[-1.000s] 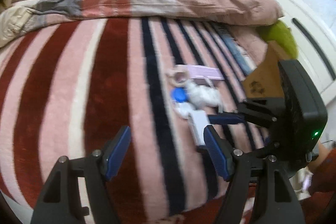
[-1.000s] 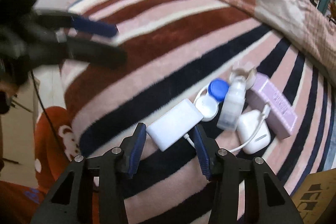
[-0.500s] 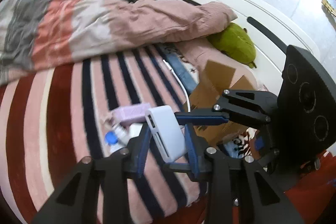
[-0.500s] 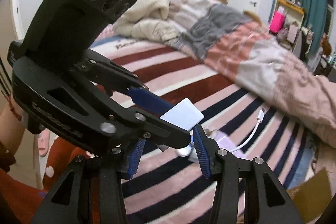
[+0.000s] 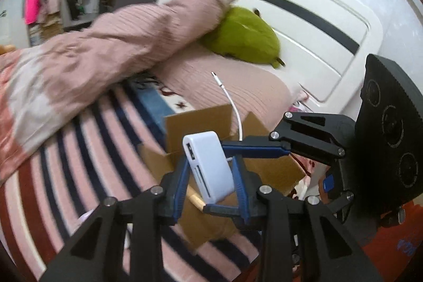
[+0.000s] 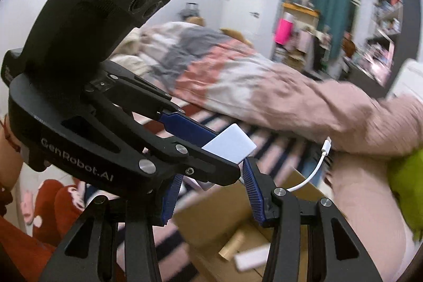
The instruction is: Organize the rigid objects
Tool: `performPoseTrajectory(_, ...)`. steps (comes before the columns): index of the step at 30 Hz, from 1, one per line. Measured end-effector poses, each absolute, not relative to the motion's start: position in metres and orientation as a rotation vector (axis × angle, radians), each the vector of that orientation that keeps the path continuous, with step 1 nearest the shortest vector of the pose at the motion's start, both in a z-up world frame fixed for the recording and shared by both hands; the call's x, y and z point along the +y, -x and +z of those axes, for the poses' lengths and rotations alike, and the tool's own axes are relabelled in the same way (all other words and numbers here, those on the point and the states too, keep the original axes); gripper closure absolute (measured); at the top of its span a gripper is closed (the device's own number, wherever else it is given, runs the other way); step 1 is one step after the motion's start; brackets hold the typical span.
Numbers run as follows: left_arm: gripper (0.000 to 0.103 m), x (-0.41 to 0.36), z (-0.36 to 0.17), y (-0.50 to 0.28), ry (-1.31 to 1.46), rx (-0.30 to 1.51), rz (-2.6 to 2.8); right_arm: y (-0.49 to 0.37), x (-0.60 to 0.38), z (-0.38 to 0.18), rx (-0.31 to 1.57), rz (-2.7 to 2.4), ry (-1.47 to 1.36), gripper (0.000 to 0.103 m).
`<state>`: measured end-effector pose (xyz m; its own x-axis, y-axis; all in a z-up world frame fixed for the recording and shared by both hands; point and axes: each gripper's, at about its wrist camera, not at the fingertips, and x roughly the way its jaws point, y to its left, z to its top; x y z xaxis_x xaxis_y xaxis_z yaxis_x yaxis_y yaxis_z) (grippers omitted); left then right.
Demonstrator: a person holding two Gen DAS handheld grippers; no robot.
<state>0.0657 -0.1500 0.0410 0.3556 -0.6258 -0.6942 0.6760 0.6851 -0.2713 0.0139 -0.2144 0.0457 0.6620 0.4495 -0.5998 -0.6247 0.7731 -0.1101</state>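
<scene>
A white card reader with a short white cable hangs in the air above an open cardboard box. My left gripper is shut on its flat sides. My right gripper comes in from the right and clamps the same reader, one blue finger behind its top and one under its bottom end. In the right wrist view the reader sits at the tips of my right gripper, while the left gripper crosses in front and hides the lower part.
The box holds a tan cylinder and a white item. It rests on the striped blanket near the white headboard. A green plush and a pink quilt lie behind.
The left gripper went from open over the blanket to shut on the reader. Both grippers lifted the reader off the blanket and swung it over the cardboard box.
</scene>
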Motion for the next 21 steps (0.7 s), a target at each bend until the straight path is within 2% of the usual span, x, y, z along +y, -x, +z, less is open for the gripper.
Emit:
performPoseTrajectory(6,0.073,-0.206,0.000,-0.089,-0.105,0.988,-0.901,-0.038,-0.263,0.015,0.740,0.514,0.252,0.061)
performPoseTrajectory(13,0.073,-0.221,-0.015,-0.097,-0.123,1.042,-0.894,-0.048,-0.284,-0.009,0.859,0.495,0.224,0.061)
performPoseTrajectory(15,0.066,-0.220,-0.016,-0.098,-0.125,1.043,-0.884,-0.048,-0.283,-0.014,0.887,0.490,0.226,0.061)
performPoseTrajectory(16,0.055,-0.218,-0.014,-0.097,-0.126,1.040,-0.871,-0.049,-0.283,-0.016,0.901,0.487,0.222,0.061)
performPoseTrajectory(17,0.046,-0.215,-0.013,-0.096,-0.125,1.033,-0.853,-0.050,-0.283,-0.016,0.908,0.483,0.219,0.058)
performPoseTrajectory(18,0.046,-0.211,-0.011,-0.096,-0.124,1.026,-0.846,-0.051,-0.283,-0.015,0.917,0.474,0.217,0.054)
performPoseTrajectory(19,0.045,-0.206,-0.006,-0.093,-0.116,1.013,-0.849,-0.049,-0.284,-0.015,0.919,0.466,0.214,0.043)
performPoseTrajectory(20,0.045,-0.200,-0.001,-0.091,-0.108,1.001,-0.854,-0.050,-0.285,-0.014,0.917,0.460,0.210,0.038)
performPoseTrajectory(21,0.044,-0.192,0.006,-0.087,-0.101,0.979,-0.850,-0.049,-0.284,-0.013,0.914,0.457,0.210,0.038)
